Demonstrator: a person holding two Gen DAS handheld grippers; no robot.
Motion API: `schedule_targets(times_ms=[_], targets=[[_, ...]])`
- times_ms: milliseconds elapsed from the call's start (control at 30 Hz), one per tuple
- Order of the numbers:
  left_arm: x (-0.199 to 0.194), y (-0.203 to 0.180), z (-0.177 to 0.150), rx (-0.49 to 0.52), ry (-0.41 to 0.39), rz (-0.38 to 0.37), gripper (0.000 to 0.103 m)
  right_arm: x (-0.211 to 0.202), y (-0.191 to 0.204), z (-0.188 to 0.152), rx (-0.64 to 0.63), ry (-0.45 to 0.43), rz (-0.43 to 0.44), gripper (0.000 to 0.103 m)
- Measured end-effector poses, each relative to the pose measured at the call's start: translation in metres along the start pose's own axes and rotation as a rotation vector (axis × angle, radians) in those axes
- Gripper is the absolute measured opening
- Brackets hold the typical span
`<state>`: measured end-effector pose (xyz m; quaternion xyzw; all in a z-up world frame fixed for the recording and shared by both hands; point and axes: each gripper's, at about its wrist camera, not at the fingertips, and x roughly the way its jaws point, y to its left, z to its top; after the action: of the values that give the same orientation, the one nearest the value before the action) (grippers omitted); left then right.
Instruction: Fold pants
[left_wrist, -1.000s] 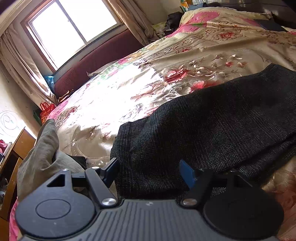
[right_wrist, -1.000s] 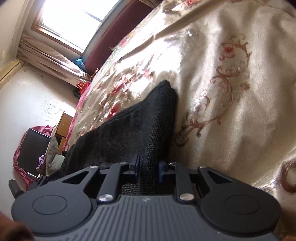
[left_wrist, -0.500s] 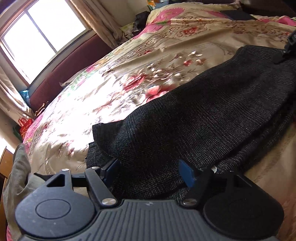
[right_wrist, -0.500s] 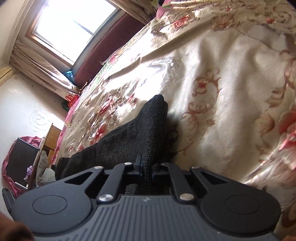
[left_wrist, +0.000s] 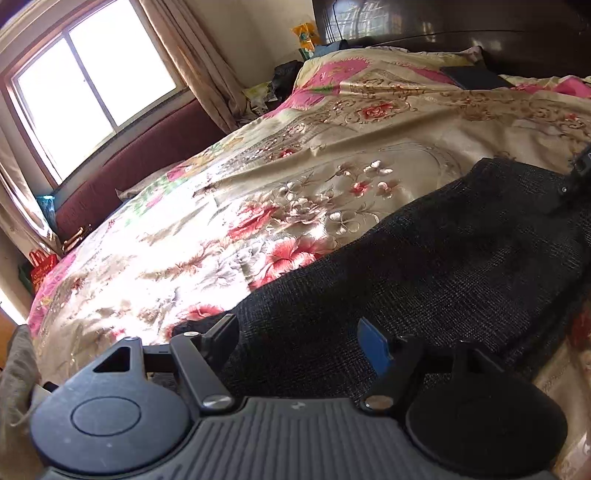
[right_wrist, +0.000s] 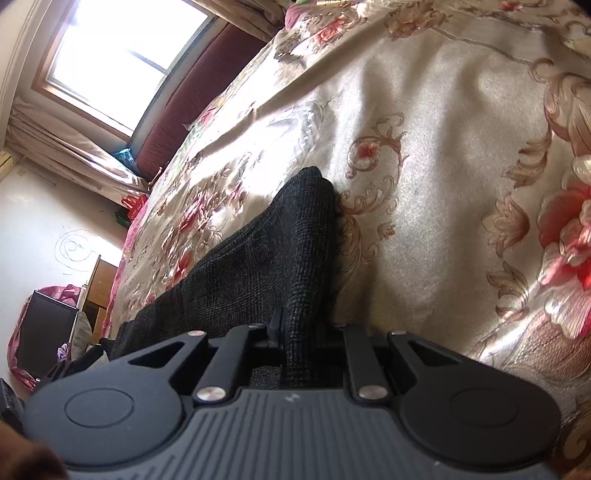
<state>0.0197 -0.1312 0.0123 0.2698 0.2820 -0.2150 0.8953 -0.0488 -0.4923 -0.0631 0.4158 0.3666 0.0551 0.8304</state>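
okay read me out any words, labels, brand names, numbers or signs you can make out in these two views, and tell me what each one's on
No text can be read in either view.
Left gripper body: a small pale mark at its centre, too small to read.
Right gripper body: a similar small mark, unreadable.
Yellow-green packet by the headboard: printing blurred.
Red bag beside the bed: markings blurred.
Wall scribble: spiral lines, not letters.
Pants and bedspread: no label visible.

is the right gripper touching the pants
Touching. The right wrist view shows the right gripper shut on a fold of the pants.
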Motion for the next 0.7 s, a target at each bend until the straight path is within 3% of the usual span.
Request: schedule_targets(times_ms=[100,167,233,400,467,500,600,700], targets=[[0.010,-0.010,-0.001,-0.053,-0.016,-0.025,0.084,-0.004,0.004,0.000,0.001,-0.007,-0.014,0.015],[0.024,-0.023,-0.004,-0.009,0.025,0.044,0.085,-0.008,0.012,-0.001,-0.035,-0.013,-0.035,0.011],[0.035,-0.031,-0.008,0.014,0.055,0.054,0.084,-0.010,0.023,-0.002,-0.067,-0.014,-0.058,0.011],[0.011,-0.022,0.010,-0.058,-0.051,0.034,0.080,-0.019,0.048,-0.001,-0.099,-0.045,-0.051,0.010],[0.029,-0.021,0.008,-0.087,0.015,0.008,0.080,-0.019,0.054,-0.002,-0.100,-0.050,-0.057,0.010],[0.043,-0.027,0.001,-0.072,0.059,0.007,0.082,-0.019,0.058,-0.001,-0.097,-0.050,-0.054,0.010],[0.035,-0.048,-0.006,0.033,-0.007,0.070,0.078,-0.022,0.072,-0.002,-0.117,-0.054,-0.051,0.010],[0.033,-0.048,-0.008,0.013,-0.004,0.035,0.079,-0.026,0.091,0.003,-0.153,-0.054,-0.052,0.010]])
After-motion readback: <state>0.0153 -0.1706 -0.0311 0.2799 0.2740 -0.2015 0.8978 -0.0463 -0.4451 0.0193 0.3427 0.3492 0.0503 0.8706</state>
